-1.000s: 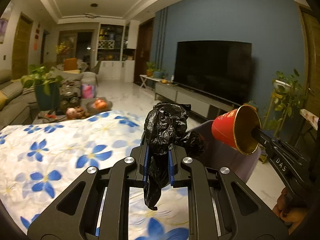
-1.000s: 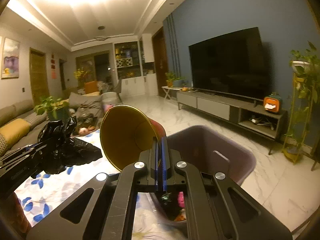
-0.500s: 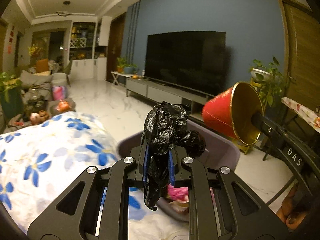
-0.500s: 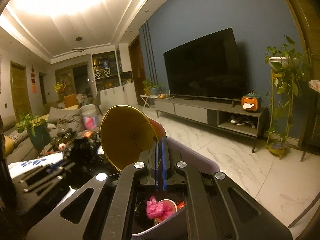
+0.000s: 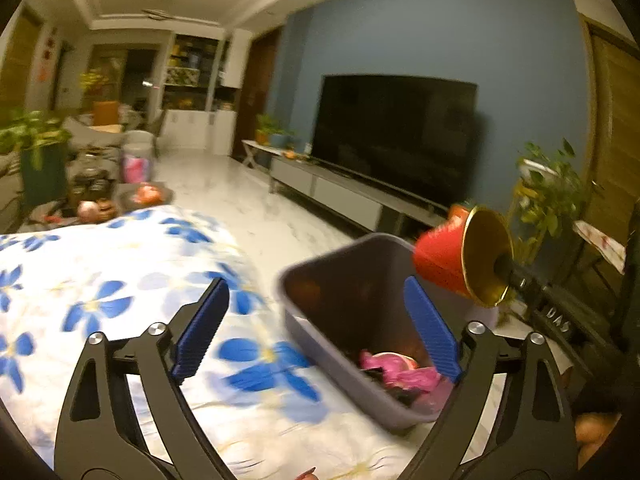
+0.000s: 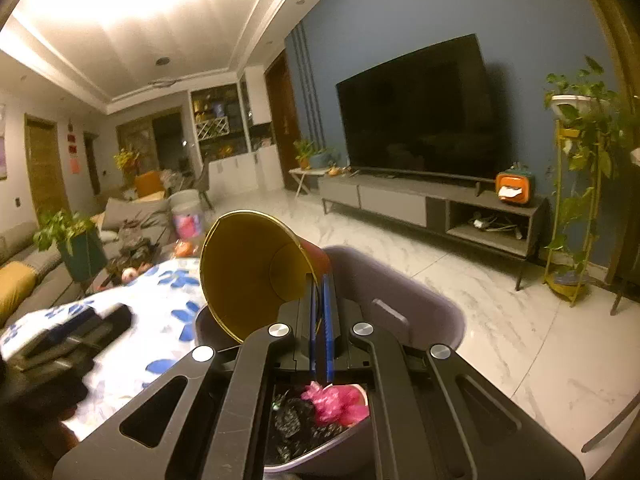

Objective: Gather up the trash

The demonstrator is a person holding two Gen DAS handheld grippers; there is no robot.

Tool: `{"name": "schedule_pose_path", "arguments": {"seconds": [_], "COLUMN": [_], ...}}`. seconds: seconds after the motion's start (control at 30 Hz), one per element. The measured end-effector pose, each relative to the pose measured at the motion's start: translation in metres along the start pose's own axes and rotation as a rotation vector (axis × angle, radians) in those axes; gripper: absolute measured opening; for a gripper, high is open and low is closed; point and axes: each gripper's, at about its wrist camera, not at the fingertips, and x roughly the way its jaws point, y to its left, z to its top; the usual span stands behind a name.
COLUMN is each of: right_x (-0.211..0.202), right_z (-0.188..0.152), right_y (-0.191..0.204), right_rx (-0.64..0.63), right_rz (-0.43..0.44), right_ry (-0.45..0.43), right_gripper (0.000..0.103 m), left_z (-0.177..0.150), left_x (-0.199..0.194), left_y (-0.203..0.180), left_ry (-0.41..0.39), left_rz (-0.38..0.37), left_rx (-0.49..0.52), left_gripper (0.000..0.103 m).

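left gripper point(image 5: 316, 320): fingers wide apart, nothing in them, lower middle
right gripper point(image 6: 320, 336): clamped on red cup point(image 6: 256, 272), centre frame
bin point(image 5: 320, 280): pink trash point(image 6: 340, 402) inside, lower right

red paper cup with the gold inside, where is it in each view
Left wrist: the red paper cup with gold lining is at right of centre, above the grey plastic bin's far corner.
Right wrist: cup at centre, pinched in the right tool.
Shared landmark: the black television.
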Motion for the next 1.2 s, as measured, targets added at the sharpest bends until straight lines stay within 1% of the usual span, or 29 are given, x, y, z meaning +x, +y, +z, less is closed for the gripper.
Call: {"name": "schedule_pose_path", "arguments": {"seconds": [0.13, 0.23, 0.3, 0.33, 0.37, 0.43, 0.5, 0.57, 0.63, 0.73, 0.83, 0.87, 0.9, 1.1, 1.2], "right_x": [0.011, 0.016, 0.017, 0.017, 0.015, 0.01, 0.003, -0.009, -0.023, -0.045, -0.067, -0.072, -0.079, -0.114, -0.133], "right_z": [-0.009, -0.015, -0.019, -0.018, -0.019, -0.019, -0.019, -0.02, -0.022, -0.025, -0.027, -0.029, -0.031, -0.039, -0.043], "right_y": [0.008, 0.007, 0.008, 0.005, 0.005, 0.006, 0.008, 0.01, 0.015, 0.028, 0.041, 0.045, 0.05, 0.075, 0.088], "right_rx": [-0.011, -0.009, 0.002, 0.01, 0.015, 0.013, 0.016, 0.015, 0.005, -0.034, -0.075, -0.086, -0.098, -0.139, -0.154], "right_rz": [0.009, -0.005, -0.005, -0.003, -0.006, -0.013, -0.013, -0.012, -0.013, -0.024, -0.022, -0.023, -0.024, -0.001, 0.006], "right_ry": [0.05, 0.076, 0.087, 0.09, 0.083, 0.074, 0.068, 0.052, 0.039, 0.016, 0.004, 0.001, -0.002, -0.014, -0.021], "right_gripper": [0.004, 0.004, 0.021, 0.043, 0.052, 0.053, 0.06, 0.072, 0.076, 0.087, 0.09, 0.095, 0.097, 0.097, 0.097], "left_z": [-0.005, -0.01, -0.011, -0.012, -0.013, -0.014, -0.016, -0.017, -0.02, -0.024, -0.025, -0.027, -0.028, -0.034, -0.038], "left_x": [-0.03, -0.055, -0.067, -0.073, -0.077, -0.087, -0.095, -0.102, -0.11, -0.124, -0.138, -0.144, -0.149, -0.185, -0.202], "left_y": [0.022, 0.035, 0.042, 0.047, 0.05, 0.056, 0.06, 0.062, 0.063, 0.063, 0.062, 0.062, 0.061, 0.062, 0.061], "left_ry": [-0.018, -0.03, -0.031, -0.028, -0.028, -0.023, -0.015, -0.009, -0.01, -0.011, -0.021, -0.024, -0.026, -0.034, -0.038], "left_rz": [0.063, 0.114, 0.136, 0.147, 0.158, 0.188, 0.213, 0.23, 0.244, 0.269, 0.313, 0.325, 0.333, 0.371, 0.412], "left_rx": [-0.021, -0.018, -0.012, -0.006, -0.003, 0.002, -0.006, -0.018, -0.023, -0.021, -0.02, -0.021, -0.023, -0.03, -0.015], "left_gripper": [0.093, 0.095, 0.096, 0.096, 0.096, 0.097, 0.097, 0.097, 0.097, 0.097, 0.097, 0.097, 0.097, 0.097, 0.097]}}
